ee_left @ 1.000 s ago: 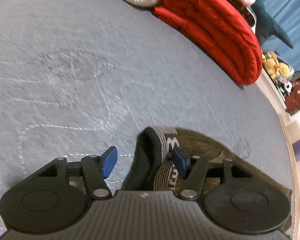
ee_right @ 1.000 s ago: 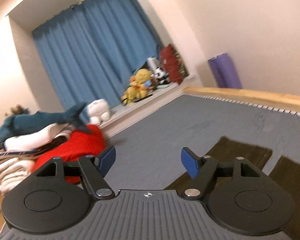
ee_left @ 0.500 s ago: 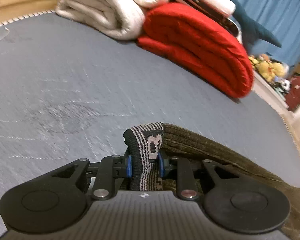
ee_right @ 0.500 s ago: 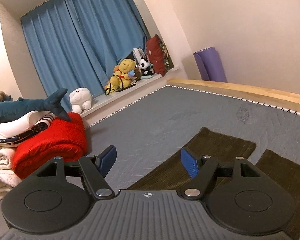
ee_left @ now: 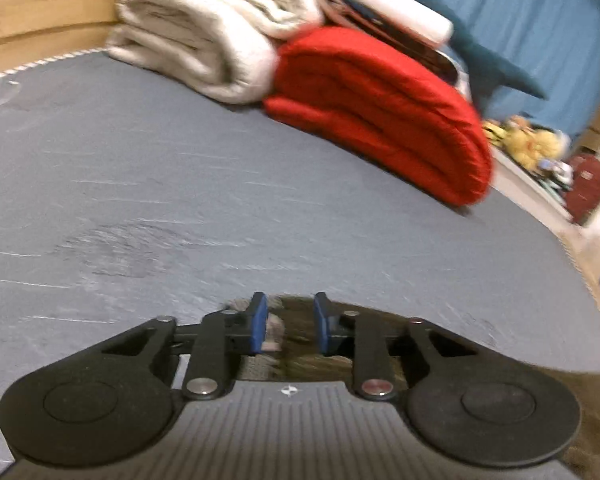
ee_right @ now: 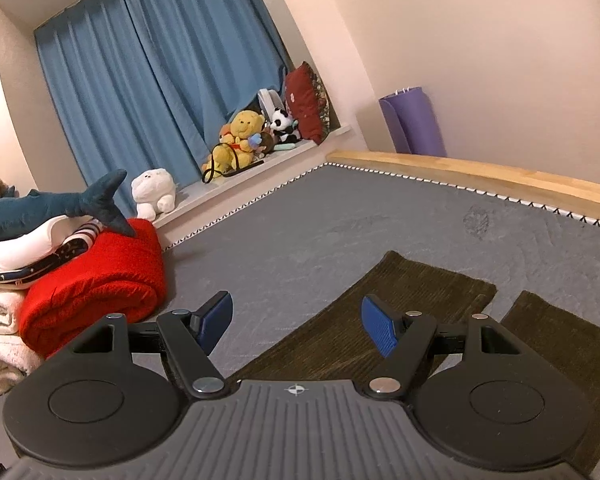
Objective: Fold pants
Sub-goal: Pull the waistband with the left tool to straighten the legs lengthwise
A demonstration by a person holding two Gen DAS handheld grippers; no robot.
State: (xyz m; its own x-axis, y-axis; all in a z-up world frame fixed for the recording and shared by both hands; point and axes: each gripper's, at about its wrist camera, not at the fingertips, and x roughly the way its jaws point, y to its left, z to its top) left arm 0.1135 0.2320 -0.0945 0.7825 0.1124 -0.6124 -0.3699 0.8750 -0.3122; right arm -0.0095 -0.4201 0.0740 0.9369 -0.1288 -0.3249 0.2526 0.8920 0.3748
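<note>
Dark olive-brown ribbed pants (ee_right: 384, 320) are seen spread flat on a grey quilted mattress (ee_left: 260, 208), both legs stretched out side by side, slightly apart. The waistband end (ee_left: 274, 330) is pinched between the blue pads of the left tongs (ee_left: 287, 325), whose jaws have just been closing on it. The right tongs (ee_right: 296, 322) are held released and empty above the near leg. No fold is seen yet; the folding is judged barely begun, with every fold left. Beyond, a folded red blanket (ee_left: 384, 116) and cream towels (ee_left: 208, 36) are stacked.
</note>
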